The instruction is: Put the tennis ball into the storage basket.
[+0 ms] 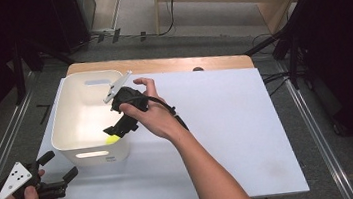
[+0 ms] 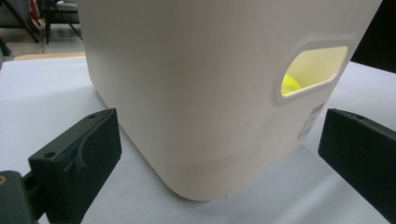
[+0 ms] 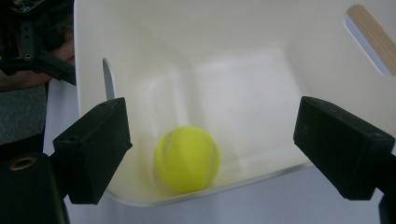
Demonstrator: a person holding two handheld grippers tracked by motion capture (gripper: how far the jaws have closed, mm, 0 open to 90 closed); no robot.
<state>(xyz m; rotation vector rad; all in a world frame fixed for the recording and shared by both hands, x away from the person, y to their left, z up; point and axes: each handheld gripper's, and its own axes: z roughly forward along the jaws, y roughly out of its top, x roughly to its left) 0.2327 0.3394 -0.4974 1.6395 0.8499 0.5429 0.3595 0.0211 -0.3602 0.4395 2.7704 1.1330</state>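
Broadly, the white counter (image 1: 227,124) carries a white bin (image 1: 72,109) at its ten o'clock corner. Above the bin's near rim hang the right tongs (image 1: 117,129), spread wide with nothing between them. At seven o'clock, the left tongs (image 1: 62,175) sit spread too, just outside the bin's wall. Inside, the tennis ball (image 3: 187,158) seemingly rests on the floor.

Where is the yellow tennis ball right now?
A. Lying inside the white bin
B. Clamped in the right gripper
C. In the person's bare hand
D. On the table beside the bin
A: the tennis ball sits on the floor of the white bin, with the right gripper open above it and not touching it.
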